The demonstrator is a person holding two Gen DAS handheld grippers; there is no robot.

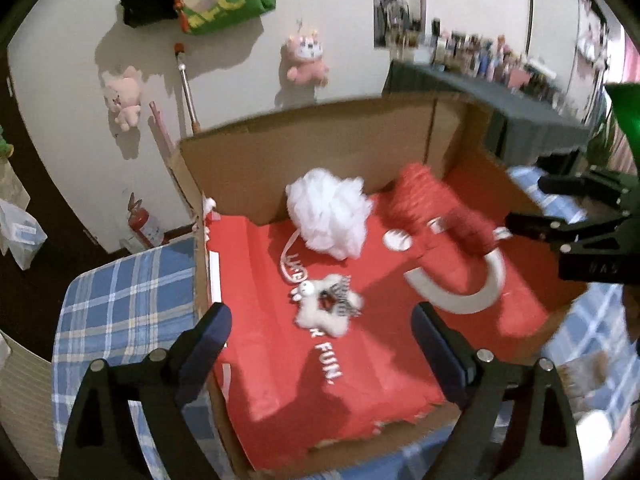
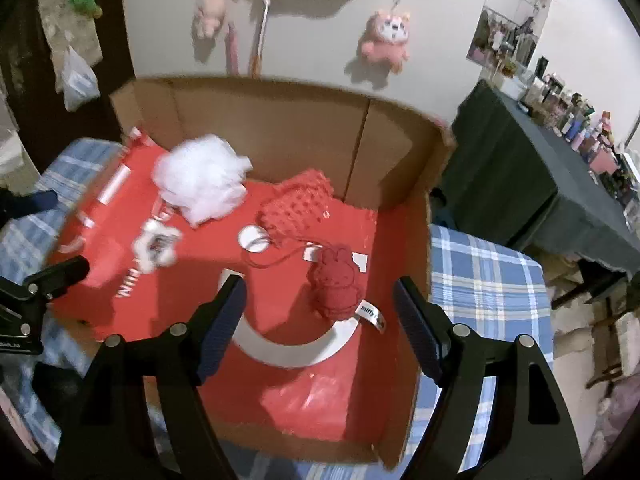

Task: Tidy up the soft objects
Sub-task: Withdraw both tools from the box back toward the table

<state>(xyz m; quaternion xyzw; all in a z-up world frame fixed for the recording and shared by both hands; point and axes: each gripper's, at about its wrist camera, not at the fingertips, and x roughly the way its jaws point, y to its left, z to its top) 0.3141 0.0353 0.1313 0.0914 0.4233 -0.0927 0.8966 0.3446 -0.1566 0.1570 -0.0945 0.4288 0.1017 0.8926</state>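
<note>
A cardboard box (image 1: 280, 152) (image 2: 280, 128) lined with red paper holds the soft things. In it lie a white mesh puff (image 1: 330, 214) (image 2: 202, 178), a small white plush llama (image 1: 326, 306) (image 2: 156, 248), a red knitted pouch (image 1: 424, 204) (image 2: 298, 206) and a red bunny plush (image 2: 336, 284) with a white tag. My left gripper (image 1: 320, 344) hangs open above the llama, touching nothing. My right gripper (image 2: 318, 322) (image 1: 528, 204) is open above the red bunny, its pads clear of it.
The box rests on a blue checked cloth (image 1: 120, 300) (image 2: 484, 288). Pink plush toys (image 1: 306, 60) (image 2: 386, 42) hang on the white wall behind. A dark-covered table (image 2: 520, 184) crowded with bottles stands to the right. A red fire extinguisher (image 1: 142, 222) sits by the wall.
</note>
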